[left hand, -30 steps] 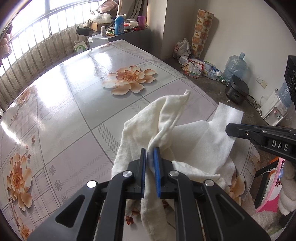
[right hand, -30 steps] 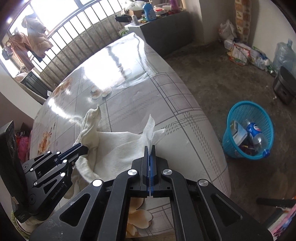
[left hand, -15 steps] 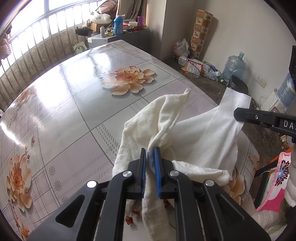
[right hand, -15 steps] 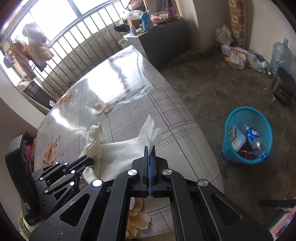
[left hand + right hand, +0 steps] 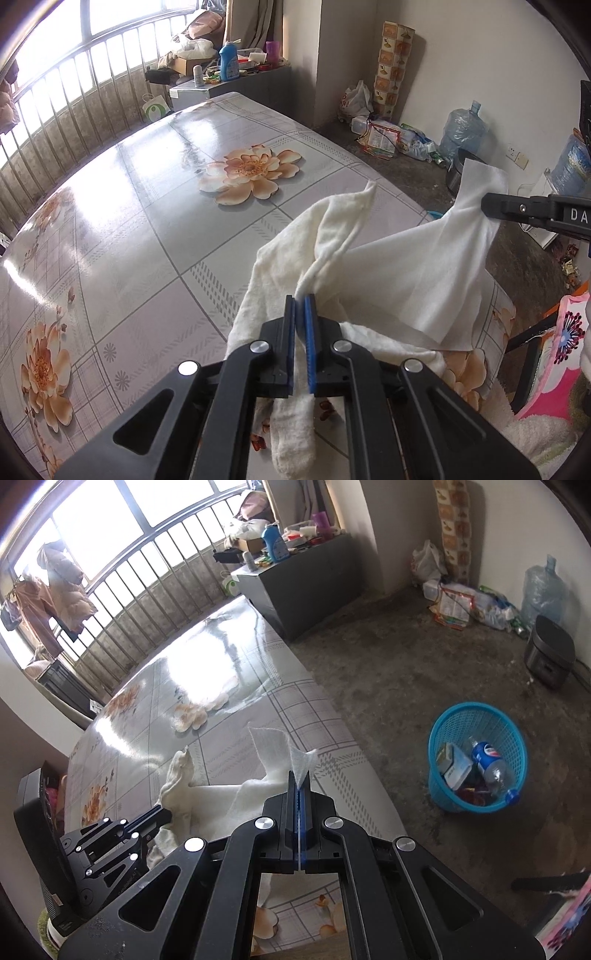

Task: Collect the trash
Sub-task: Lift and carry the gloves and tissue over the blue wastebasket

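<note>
My left gripper is shut on a cream cloth towel that lies bunched on the flowered table. My right gripper is shut on a thin white paper tissue and holds its corner lifted above the table; the tissue's lower end still drapes over the towel. In the left wrist view the right gripper enters from the right, with the tissue stretched up to it. In the right wrist view the left gripper and the towel sit at lower left. A blue trash basket stands on the floor to the right.
The basket holds a plastic bottle and a carton. A grey cabinet with clutter stands past the table's far end. Bags, a water jug and a black cooker line the far wall. A pink chair stands beside the table.
My right gripper has risen and moved away to the right, pulling the tissue up off the towel. My left gripper and the towel have stayed in place.
</note>
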